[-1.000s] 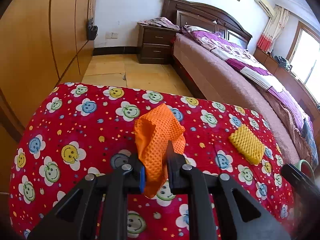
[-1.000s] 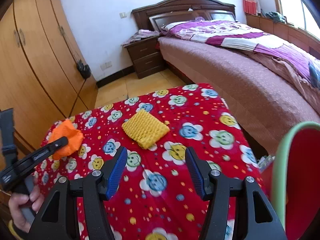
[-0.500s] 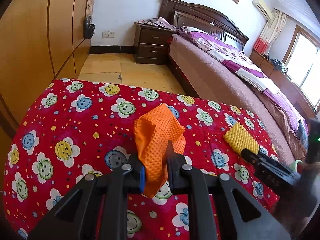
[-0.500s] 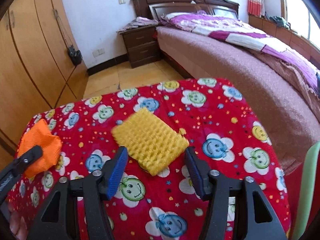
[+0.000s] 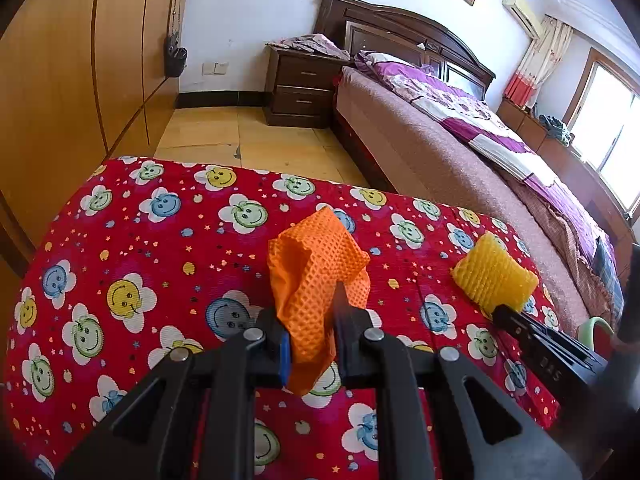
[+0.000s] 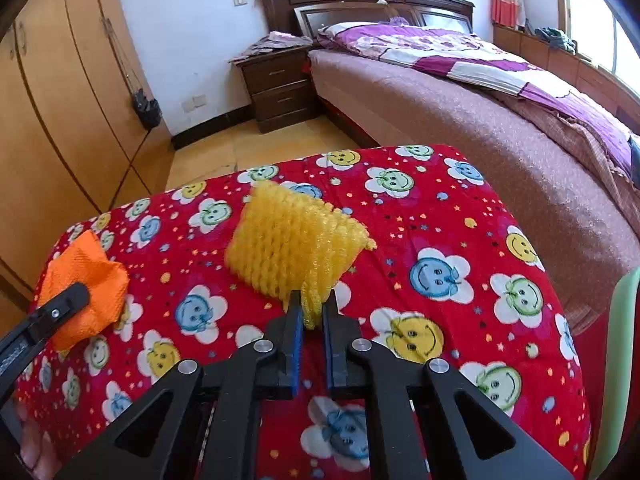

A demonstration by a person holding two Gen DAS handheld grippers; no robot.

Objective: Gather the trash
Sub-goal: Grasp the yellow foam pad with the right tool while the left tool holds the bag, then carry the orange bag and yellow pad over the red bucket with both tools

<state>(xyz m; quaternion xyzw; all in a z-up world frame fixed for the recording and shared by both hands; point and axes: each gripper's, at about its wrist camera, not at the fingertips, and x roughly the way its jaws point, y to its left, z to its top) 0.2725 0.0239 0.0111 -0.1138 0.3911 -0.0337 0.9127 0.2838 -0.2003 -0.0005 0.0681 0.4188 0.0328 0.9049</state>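
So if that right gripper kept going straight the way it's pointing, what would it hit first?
The right gripper is already shut on the yellow foam net. Past the net it would probably meet the red smiley-face cloth, though depth is hard to judge.

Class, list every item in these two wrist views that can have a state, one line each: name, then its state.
left gripper: shut on the orange net.
orange net: pinched, crumpled, held upright.
right gripper: shut on a corner of the yellow foam net.
yellow foam net: gripped at its near corner, far edge lifted.
nightstand: both drawers closed, clothes on top.
wardrobe: doors closed.
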